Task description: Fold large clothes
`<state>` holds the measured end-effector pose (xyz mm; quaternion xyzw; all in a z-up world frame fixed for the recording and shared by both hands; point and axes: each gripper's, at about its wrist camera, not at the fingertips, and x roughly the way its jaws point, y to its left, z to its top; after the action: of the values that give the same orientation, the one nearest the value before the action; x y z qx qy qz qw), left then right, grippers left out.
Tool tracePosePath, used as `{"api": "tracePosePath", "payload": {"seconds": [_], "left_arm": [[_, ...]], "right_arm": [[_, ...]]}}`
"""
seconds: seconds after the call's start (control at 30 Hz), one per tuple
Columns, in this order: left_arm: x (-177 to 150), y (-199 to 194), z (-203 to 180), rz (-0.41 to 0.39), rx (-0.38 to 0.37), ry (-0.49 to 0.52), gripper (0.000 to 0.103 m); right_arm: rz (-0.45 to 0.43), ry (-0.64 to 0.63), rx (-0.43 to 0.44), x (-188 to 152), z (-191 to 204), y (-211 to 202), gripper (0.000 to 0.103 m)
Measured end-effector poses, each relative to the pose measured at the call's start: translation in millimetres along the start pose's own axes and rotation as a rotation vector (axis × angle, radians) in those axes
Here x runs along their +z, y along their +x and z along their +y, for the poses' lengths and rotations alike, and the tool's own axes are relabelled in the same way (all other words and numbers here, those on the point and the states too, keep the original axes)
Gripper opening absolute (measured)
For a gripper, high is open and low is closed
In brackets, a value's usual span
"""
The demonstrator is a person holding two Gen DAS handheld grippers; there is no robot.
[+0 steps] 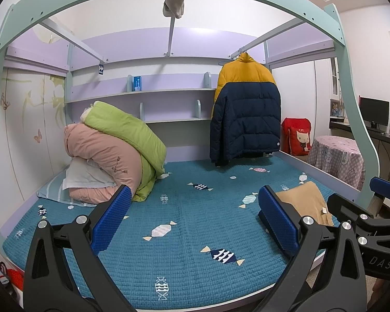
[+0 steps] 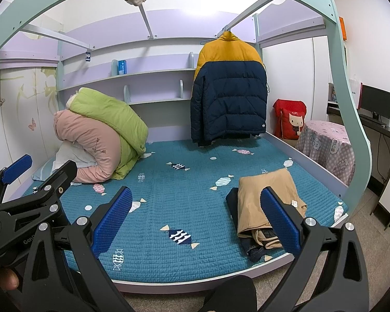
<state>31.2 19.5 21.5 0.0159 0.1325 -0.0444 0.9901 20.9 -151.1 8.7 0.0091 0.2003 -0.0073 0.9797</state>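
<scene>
Presently both grippers, left gripper [image 1: 193, 223] and right gripper [image 2: 195, 223], hover with jaws released and empty over the bed [image 2: 184, 195]. Folded trousers [image 2: 267, 202] lie at 4 o'clock; the jacket [image 2: 228, 88] hangs at 1 o'clock, likely next to be fetched.

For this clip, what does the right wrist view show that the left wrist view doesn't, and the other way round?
Only the right wrist view shows the dark denim garment under the folded tan clothes, a fingertip at the bottom left, and the left gripper from outside.

Only the left wrist view shows the right gripper from outside, at its right edge.

Both show the teal bedspread, the hanging yellow-and-navy jacket, the pink and green quilts, and their own open blue-padded fingers.
</scene>
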Motion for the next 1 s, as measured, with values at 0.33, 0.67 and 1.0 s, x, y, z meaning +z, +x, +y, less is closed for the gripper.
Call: {"api": "tracePosePath", "payload": {"seconds": [0.33, 0.67, 1.0], "left_arm": [[-1, 1, 1, -0.002, 0.001, 0.001, 0.098], [-11, 2, 5, -0.004, 0.015, 0.003, 0.098], [-10, 3, 7, -0.002, 0.012, 0.000, 0.098]], "right_arm": [[0.001, 0.001, 0.001, -1, 1, 0, 0.095], [0.002, 0.000, -0.002, -2, 2, 0, 0.095], [0.003, 0.001, -0.003, -2, 3, -1, 0.095]]}}
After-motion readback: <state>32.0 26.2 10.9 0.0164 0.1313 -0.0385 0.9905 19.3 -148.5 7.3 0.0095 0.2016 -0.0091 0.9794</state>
